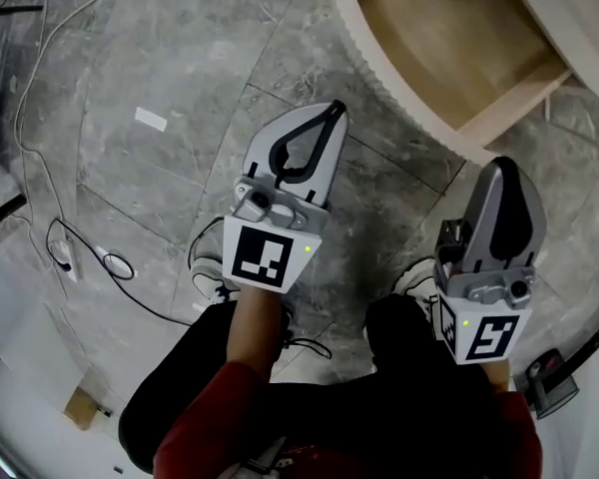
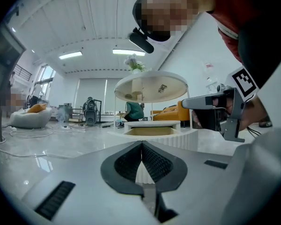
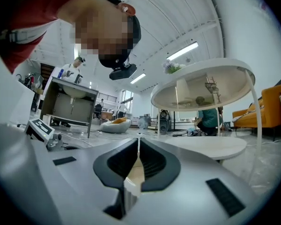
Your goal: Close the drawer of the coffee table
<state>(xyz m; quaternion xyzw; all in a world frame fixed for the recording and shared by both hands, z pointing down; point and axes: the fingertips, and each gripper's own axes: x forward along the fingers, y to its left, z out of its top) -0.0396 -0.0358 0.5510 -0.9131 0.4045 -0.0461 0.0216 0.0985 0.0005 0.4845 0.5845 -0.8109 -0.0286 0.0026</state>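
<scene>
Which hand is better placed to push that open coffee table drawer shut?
Probably left. The left tool, shut, faces the drawer squarely in its own view, its ribbed front roughly centred ahead. The right tool, also shut, sits off toward the drawer's end corner in the head view.

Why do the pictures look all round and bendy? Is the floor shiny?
Head view: the wide lens bends the floor tiles. Left gripper view: the glossy floor mirrors the ceiling lights. Right gripper view: the ceiling bows, edges go dark.

Left hand-held gripper (image 1: 335,108) and right hand-held gripper (image 1: 506,165) are both closed.
</scene>
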